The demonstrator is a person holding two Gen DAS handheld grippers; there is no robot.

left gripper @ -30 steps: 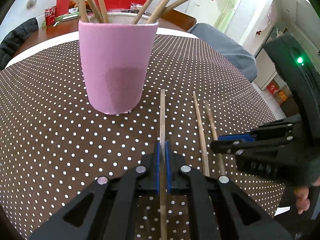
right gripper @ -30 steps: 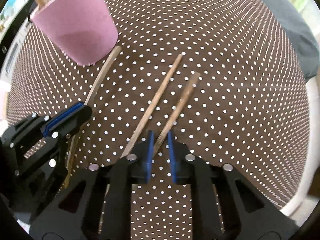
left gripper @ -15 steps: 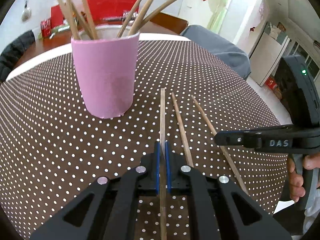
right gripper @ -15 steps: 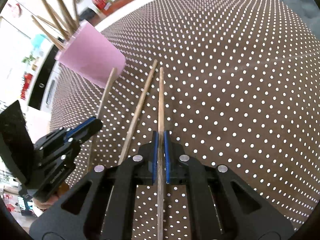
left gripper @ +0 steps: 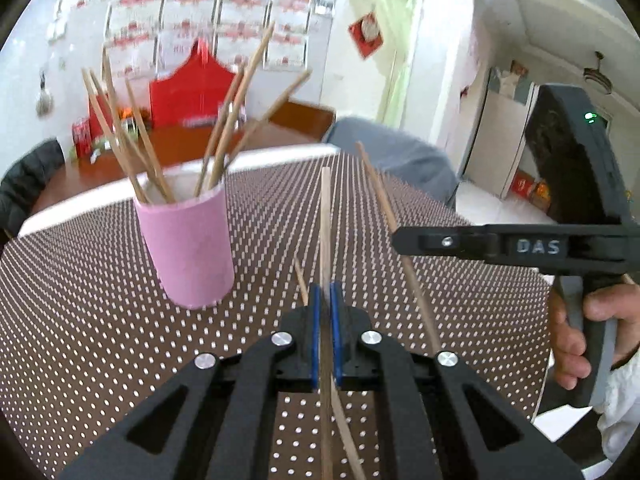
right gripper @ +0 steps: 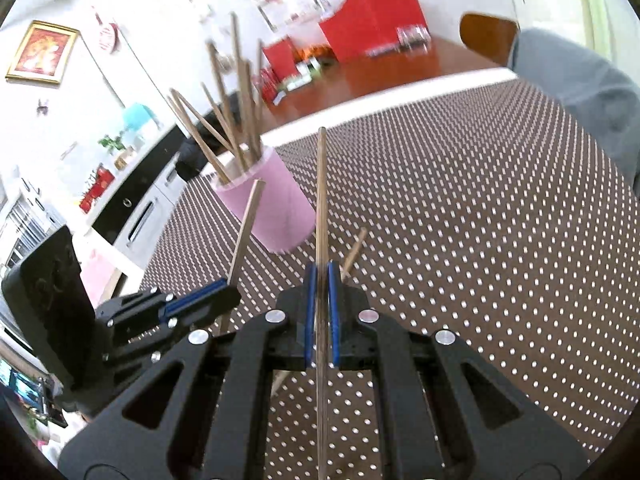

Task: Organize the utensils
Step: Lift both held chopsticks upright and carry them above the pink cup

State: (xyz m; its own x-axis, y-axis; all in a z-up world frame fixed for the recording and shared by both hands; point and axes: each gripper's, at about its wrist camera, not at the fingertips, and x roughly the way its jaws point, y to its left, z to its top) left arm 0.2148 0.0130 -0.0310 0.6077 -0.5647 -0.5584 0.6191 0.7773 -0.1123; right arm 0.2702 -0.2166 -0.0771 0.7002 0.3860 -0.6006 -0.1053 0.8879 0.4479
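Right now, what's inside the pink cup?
A bundle of wooden chopsticks stands in the pink cup, leaning outward above its rim. The cup's wall hides their lower ends and anything at the bottom.

The counter (left gripper: pixel 100 320) wears a brown cloth dotted with white. Behind it, a wooden table (right gripper: pixel 384 68) carries a red folded card stand (right gripper: pixel 372 20) and small red boxes (left gripper: pixel 80 136). A grey cushioned chair (right gripper: pixel 580 76) sits at the counter's far edge. A gold-framed picture (right gripper: pixel 40 52) hangs on the white wall.
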